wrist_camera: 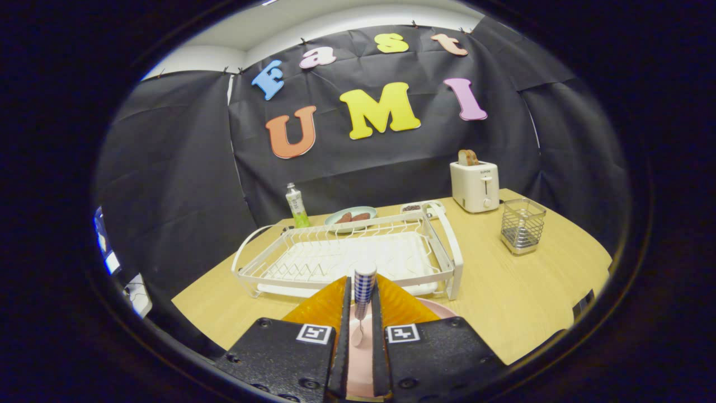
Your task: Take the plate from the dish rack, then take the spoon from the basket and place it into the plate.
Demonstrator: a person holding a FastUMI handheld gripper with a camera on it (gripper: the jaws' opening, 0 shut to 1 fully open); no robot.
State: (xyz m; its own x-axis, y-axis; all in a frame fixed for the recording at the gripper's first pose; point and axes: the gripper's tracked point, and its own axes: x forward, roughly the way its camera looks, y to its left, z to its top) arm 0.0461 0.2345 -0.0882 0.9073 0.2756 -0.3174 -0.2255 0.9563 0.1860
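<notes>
My gripper (362,302) is shut on a spoon (363,282) with a blue-and-white checked handle, which stands upright between the fingers. Its bowl end (358,334) hangs down over the pink plate (442,308), which lies on the table under and just beyond the fingers, in front of the white dish rack (447,252). The rack holds no dishes. The wire basket (522,225) stands to the right of the rack.
A cream toaster (475,184) with a slice of bread stands at the back right. Behind the rack are a green bottle (297,206), a grey plate with food (351,217) and a small white dish (414,207). The wooden table (520,291) extends to the right.
</notes>
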